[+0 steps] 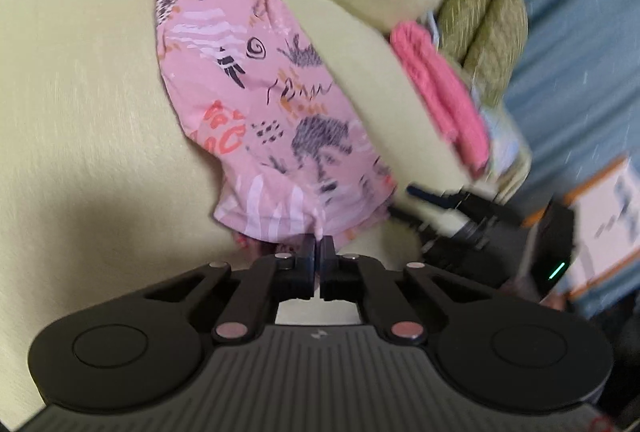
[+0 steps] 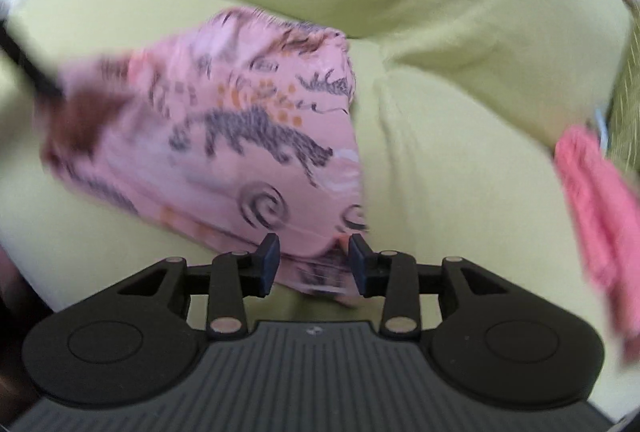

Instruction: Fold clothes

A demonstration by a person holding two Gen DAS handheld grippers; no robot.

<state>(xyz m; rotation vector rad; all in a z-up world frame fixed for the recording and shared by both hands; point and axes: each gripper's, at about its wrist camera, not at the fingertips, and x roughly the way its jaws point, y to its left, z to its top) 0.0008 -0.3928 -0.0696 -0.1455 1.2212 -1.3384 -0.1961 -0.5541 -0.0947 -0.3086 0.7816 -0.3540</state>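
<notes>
**Pink printed garment held at two points over the yellow-green cushion**

The pink printed garment lies across a yellow-green cushion, stretched from the near edge toward the back. It looks already doubled over, with a second layer showing under its near hem. The left claw is pressed together on a pinch of that near hem, with cloth bunched right at its tips. The right claw stands partly apart, its two fingers straddling a corner of the same garment; cloth sits in the gap, but nothing is clamped there.

Both views are blurred, so the exact lie of the edges is hard to read. This could be a fold being made or a folded piece being set down and let go; the pictures fit either.

To do this well, I judge that the two claws should keep level and the cloth taut between them, so the layers stay square and no crease creeps in. The thin fabric will likely sag and slide on the soft cushion, so slow, even handling suits it.

No container shows. At the cushion's right edge a coral-pink cloth lies beside a green woven fabric, apparently a small stack.
</notes>
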